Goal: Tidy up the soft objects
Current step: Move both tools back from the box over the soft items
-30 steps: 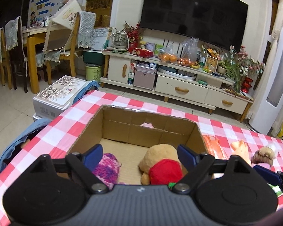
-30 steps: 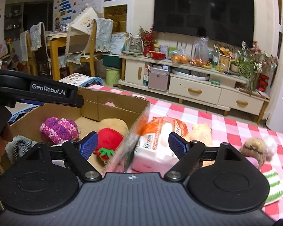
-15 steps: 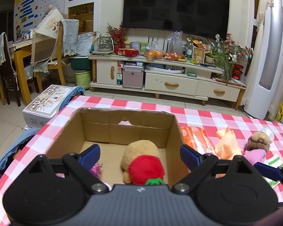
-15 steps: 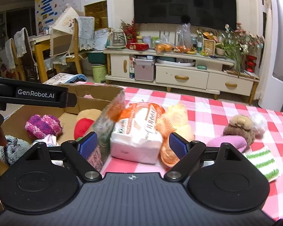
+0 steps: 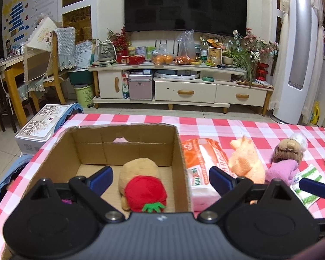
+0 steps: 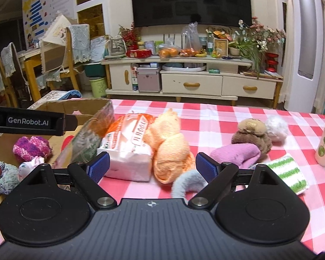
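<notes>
Both tongs gape, gripping nothing — left tongs (image 5: 161,176) over the cardboard box (image 5: 181,158); right tongs (image 6: 152,165) centre-frame. Between them sits the orange plush (image 6: 171,149).

A red-and-white checked tablecloth (image 6: 216,117) carries an orange knitted toy (image 6: 171,149), a purple sock (image 6: 238,155) and a green-striped cloth (image 6: 288,173).

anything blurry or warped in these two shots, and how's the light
Left wrist view: dim warm indoor light, fisheye bends the room edges, the box and red plush are sharp. Right wrist view: same light and bending, but the box's near wall is smeared, while the orange plush is crisp.
</notes>
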A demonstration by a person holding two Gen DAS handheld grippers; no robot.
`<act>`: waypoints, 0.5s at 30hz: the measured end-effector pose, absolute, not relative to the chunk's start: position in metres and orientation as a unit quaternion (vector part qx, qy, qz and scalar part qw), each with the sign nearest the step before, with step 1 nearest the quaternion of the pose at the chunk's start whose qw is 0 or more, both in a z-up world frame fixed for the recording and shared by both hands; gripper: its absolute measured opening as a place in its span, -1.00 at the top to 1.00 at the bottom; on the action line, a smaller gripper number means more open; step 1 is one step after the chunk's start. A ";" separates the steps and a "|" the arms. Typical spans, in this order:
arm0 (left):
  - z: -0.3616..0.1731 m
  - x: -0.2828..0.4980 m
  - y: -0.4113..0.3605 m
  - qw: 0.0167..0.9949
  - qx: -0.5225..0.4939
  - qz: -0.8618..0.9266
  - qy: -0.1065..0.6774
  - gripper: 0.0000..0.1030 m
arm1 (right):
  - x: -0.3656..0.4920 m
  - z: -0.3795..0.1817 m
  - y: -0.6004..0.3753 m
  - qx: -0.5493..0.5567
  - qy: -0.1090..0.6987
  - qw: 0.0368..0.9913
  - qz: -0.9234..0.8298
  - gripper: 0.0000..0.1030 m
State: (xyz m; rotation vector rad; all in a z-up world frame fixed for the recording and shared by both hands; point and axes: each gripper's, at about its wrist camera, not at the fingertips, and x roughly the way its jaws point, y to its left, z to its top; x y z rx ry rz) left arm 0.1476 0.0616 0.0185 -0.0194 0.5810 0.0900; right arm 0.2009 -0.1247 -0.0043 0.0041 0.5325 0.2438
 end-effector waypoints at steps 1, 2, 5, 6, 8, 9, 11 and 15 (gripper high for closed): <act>0.018 0.148 0.060 0.957 -0.008 0.043 0.287 -0.92 | 0.201 -0.005 -0.125 0.004 0.263 0.958 0.117 -1.00; 0.018 0.148 0.058 0.957 -0.006 0.042 0.286 -0.93 | 0.200 -0.005 -0.125 0.006 0.264 0.958 0.114 -1.00; 0.018 0.148 0.052 0.958 0.001 0.037 0.286 -0.93 | 0.200 -0.006 -0.125 0.011 0.265 0.958 0.108 -1.00; 0.018 0.148 0.050 0.958 0.003 0.035 0.286 -0.94 | 0.199 -0.007 -0.124 0.013 0.266 0.958 0.107 -1.00; 0.017 0.149 0.046 0.958 0.007 0.033 0.286 -0.94 | 0.199 -0.007 -0.124 0.014 0.267 0.958 0.103 -1.00; 0.017 0.148 0.044 0.957 0.008 0.032 0.287 -0.95 | 0.198 -0.008 -0.124 0.016 0.268 0.958 0.102 -1.00; 0.017 0.149 0.041 0.957 0.011 0.030 0.287 -0.95 | 0.198 -0.008 -0.124 0.019 0.269 0.958 0.098 -1.00; 0.017 0.150 0.036 0.957 0.016 0.026 0.288 -0.97 | 0.198 -0.008 -0.125 0.025 0.269 0.958 0.092 -1.00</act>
